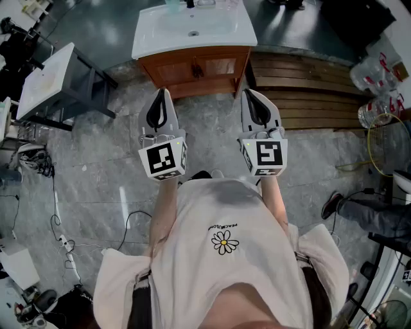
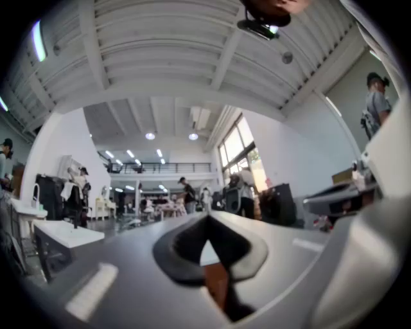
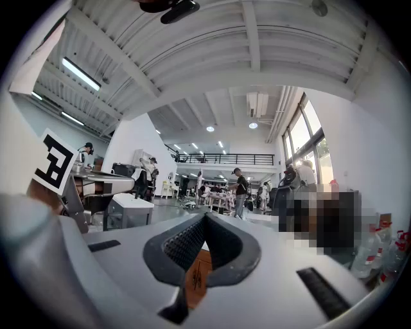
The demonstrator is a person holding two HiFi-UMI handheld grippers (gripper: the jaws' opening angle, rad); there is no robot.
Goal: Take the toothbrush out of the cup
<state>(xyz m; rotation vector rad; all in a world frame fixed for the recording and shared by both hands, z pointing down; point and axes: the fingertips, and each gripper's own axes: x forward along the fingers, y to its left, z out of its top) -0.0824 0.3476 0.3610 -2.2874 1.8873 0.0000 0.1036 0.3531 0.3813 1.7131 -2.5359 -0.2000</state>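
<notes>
I hold both grippers out in front of my chest, side by side and well apart, each pointing at the washbasin (image 1: 149,40) ahead. My left gripper (image 1: 162,91) is clenched: in its own view (image 2: 207,218) the dark pads meet at the tip with nothing between them. My right gripper (image 1: 247,91) is clenched too, and its ribbed pads come together at the tip (image 3: 205,217) around nothing.

The white washbasin sits on a brown wooden cabinet (image 1: 196,67), which stands on the grey marbled floor (image 1: 212,128) beyond both gripper tips. At the basin's back edge, cut off by the top of the head view, a pale greenish thing (image 1: 173,2) stands just beside a dark tap (image 1: 190,3). I cannot tell whether it is the cup, and I cannot make out the toothbrush.

A slatted wooden platform (image 1: 302,90) lies to the right of the cabinet, with clear bottles (image 1: 379,71) past it. A white-topped table (image 1: 48,80) stands to the left.
</notes>
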